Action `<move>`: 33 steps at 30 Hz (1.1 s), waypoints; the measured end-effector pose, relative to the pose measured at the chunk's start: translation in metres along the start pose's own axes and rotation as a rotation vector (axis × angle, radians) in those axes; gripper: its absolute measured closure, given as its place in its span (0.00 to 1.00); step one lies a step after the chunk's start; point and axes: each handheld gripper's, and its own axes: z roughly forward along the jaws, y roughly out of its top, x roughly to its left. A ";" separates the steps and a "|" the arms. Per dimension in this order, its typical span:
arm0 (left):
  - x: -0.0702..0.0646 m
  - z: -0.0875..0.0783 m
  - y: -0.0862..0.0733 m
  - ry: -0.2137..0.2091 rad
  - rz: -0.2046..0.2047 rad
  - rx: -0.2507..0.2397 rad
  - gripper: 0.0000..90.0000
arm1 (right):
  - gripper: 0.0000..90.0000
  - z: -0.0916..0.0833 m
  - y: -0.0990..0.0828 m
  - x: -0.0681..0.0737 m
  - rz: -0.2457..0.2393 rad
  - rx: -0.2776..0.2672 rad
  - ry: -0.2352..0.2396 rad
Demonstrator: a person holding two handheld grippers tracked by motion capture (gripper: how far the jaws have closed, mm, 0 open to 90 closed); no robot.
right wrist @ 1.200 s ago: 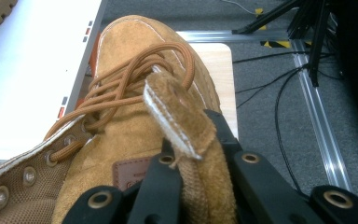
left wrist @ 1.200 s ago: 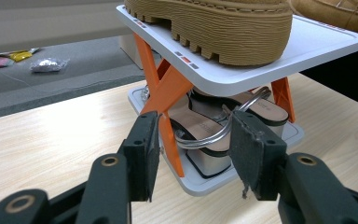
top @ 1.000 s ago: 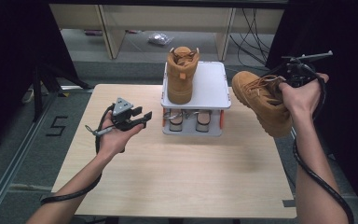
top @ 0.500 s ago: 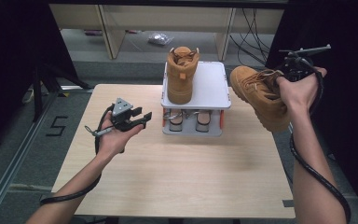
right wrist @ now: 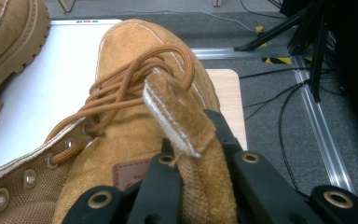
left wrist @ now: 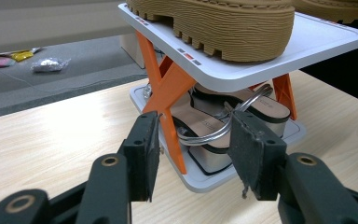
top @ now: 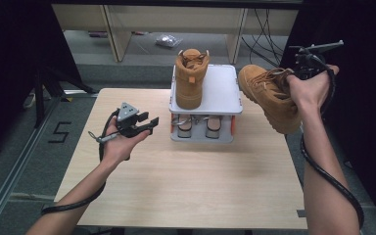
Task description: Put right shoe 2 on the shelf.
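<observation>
A tan suede boot [top: 270, 97] hangs in the air right of the white two-tier shoe rack [top: 223, 93], toe pointing toward the rack. My right gripper [top: 296, 73] is shut on the boot's collar, and the boot's tongue [right wrist: 177, 109] pokes up above the jaws. A matching boot [top: 190, 78] stands upright on the rack's top shelf. A pair of sandals [left wrist: 226, 119] with silver straps lies on the lower shelf. My left gripper [top: 149, 125] is held left of the rack, its jaws open and bare, pointing at the lower shelf [left wrist: 193, 158].
The rack rests at the back middle of a light wooden table [top: 186, 181]. Orange cross braces [left wrist: 168, 93] hold up the top shelf. Black cables and a metal rail [right wrist: 321, 135] lie on the grey floor to the right. A plastic packet [top: 168, 40] lies on the floor behind.
The right gripper has carried the boot slightly left and up, nearer the rack's top shelf. The left gripper has stayed where it was.
</observation>
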 end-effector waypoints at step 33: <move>0.004 0.000 -0.005 0.009 -0.005 0.006 0.58 | 0.95 -0.003 0.020 0.022 -0.032 -0.035 0.001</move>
